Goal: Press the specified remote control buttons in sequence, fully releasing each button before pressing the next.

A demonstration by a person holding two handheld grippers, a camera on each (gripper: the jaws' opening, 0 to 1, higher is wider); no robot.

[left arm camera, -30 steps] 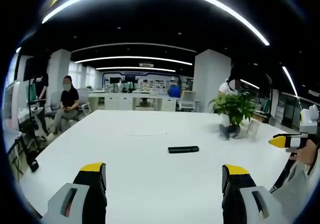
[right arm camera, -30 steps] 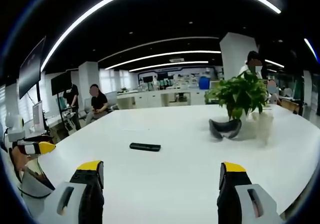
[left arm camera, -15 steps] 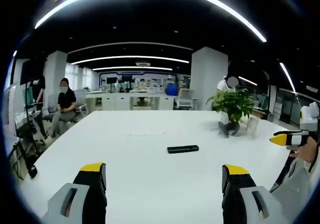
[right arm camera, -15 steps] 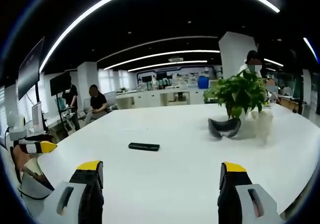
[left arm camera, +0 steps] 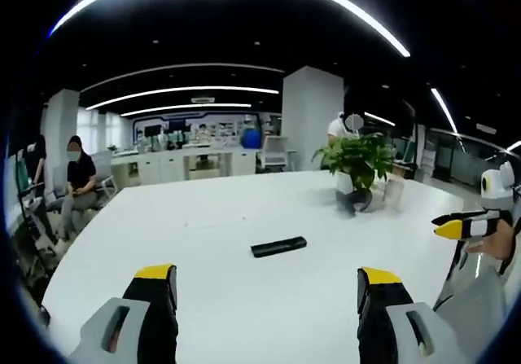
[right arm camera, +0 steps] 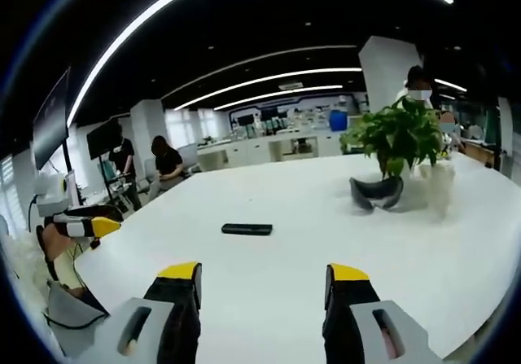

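I am hovering both open, empty jaws over the desk, the remote lying crosswise at twelve o'clock, nearer my right gripper.

One black remote control lies on one white table, ahead of both grippers and between their lines of sight. One potted plant stands beyond it, with one dark curved object at its foot. Two grippers show, the left gripper and the right gripper, and three people stand or sit in the room behind: two at the far side of the table, one behind the plant.
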